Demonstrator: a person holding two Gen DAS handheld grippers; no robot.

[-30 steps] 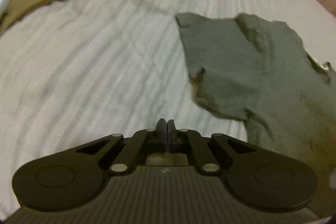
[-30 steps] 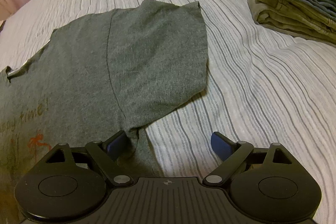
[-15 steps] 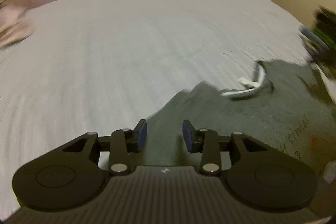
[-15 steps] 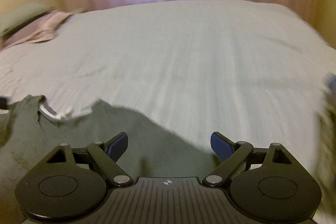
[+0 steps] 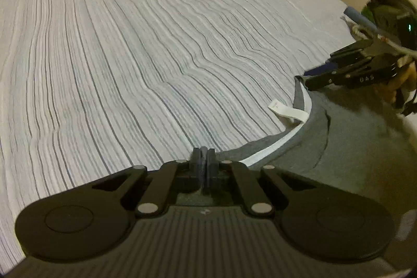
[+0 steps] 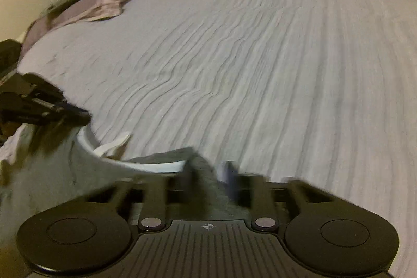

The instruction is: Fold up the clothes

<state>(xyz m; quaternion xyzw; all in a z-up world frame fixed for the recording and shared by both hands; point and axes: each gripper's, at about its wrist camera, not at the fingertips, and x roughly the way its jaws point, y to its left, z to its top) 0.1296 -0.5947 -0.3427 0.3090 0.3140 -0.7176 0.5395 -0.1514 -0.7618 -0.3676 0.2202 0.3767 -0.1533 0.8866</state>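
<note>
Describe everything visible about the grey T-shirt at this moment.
The grey knit T-shirt has a white band inside its collar and a loose white label. It is held over the striped bedsheet by its shoulders: the left gripper is shut on one, the right gripper, blurred, on the other. Lower body out of frame.

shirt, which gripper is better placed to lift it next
Probably left: the left gripper is shut on the shirt edge beside the collar. The right gripper straddles cloth, but blur hides its grip.

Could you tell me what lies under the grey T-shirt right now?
The striped bed sheet runs beneath the grey T-shirt; whatever else the shirt covers is hidden.
</note>
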